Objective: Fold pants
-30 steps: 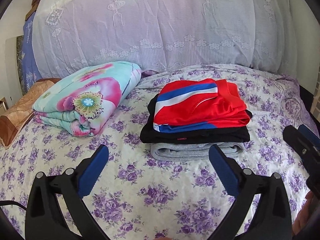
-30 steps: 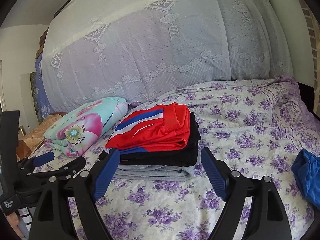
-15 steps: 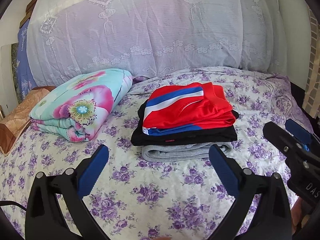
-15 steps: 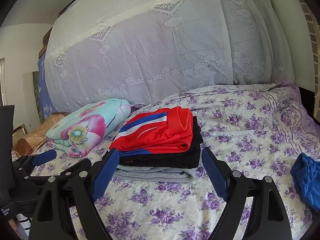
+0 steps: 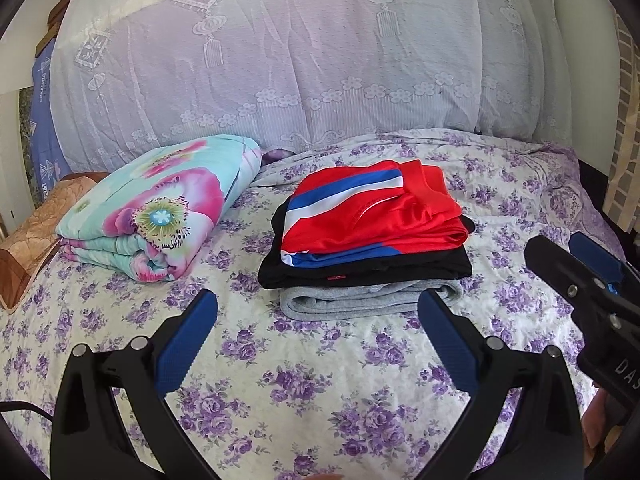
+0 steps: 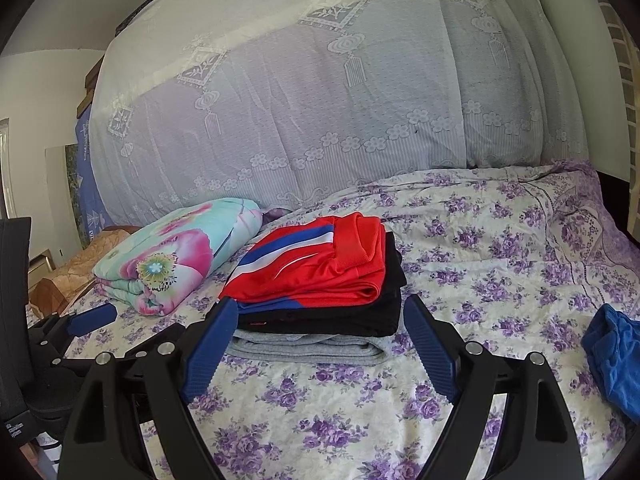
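Note:
A stack of folded clothes lies on the bed: red pants with blue and white stripes (image 5: pixel 372 216) on top, a black garment (image 5: pixel 360 270) under them, a grey one (image 5: pixel 360 302) at the bottom. The stack also shows in the right wrist view (image 6: pixel 316 268). My left gripper (image 5: pixel 318 312) is open and empty, hovering over the sheet in front of the stack. My right gripper (image 6: pixel 320 320) is open and empty, just in front of the stack. A crumpled blue garment (image 6: pixel 616 356) lies at the right edge of the bed.
A folded floral quilt (image 5: pixel 160 208) lies left of the stack. A large lace-covered pile of bedding (image 5: pixel 304 60) fills the back. The purple-flowered bedsheet (image 5: pixel 304 380) spreads in front. A brown pillow (image 5: pixel 28 240) sits at the far left.
Both grippers have drawn back and lifted slightly, so the stack sits a little further away. The right gripper has come further into the left wrist view. Both stay open.

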Demonstrator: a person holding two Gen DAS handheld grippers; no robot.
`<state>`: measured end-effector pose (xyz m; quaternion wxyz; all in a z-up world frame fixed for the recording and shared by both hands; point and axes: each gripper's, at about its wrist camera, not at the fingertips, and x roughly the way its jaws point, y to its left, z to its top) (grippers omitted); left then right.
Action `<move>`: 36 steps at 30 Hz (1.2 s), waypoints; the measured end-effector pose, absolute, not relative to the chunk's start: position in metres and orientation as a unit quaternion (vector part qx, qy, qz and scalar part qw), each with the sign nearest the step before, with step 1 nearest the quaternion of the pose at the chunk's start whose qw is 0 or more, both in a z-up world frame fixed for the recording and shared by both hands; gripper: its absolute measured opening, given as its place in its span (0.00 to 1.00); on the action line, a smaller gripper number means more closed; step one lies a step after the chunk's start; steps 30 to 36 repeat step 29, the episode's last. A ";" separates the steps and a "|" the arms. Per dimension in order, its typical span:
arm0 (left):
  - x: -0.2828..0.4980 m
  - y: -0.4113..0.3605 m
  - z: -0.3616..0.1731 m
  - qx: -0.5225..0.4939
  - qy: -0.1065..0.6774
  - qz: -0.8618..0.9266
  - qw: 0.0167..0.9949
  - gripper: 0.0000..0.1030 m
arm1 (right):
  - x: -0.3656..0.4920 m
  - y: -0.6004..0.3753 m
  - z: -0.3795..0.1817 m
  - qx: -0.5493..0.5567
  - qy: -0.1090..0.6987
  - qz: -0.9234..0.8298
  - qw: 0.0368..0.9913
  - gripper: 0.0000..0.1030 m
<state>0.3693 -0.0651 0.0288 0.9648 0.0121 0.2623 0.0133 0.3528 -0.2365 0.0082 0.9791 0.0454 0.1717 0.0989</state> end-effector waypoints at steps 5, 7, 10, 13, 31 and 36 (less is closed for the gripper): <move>0.369 -0.066 0.029 0.012 0.263 0.012 0.965 0.95 | 0.353 -0.238 0.009 0.049 0.170 0.097 0.979 0.83; 0.370 -0.066 0.029 0.011 0.265 0.009 0.964 0.95 | 0.353 -0.239 0.010 0.050 0.170 0.097 0.979 0.83; 0.370 -0.066 0.029 0.009 0.267 0.006 0.964 0.95 | 0.352 -0.239 0.010 0.050 0.170 0.098 0.979 0.83; 0.370 -0.066 0.029 0.008 0.267 0.003 0.964 0.95 | 0.352 -0.238 0.010 0.050 0.171 0.097 0.979 0.84; 0.369 -0.065 0.030 0.005 0.267 -0.003 0.964 0.95 | 0.350 -0.238 0.011 0.053 0.167 0.099 0.980 0.84; 0.369 -0.065 0.030 0.005 0.267 -0.003 0.964 0.95 | 0.350 -0.238 0.011 0.053 0.167 0.099 0.980 0.84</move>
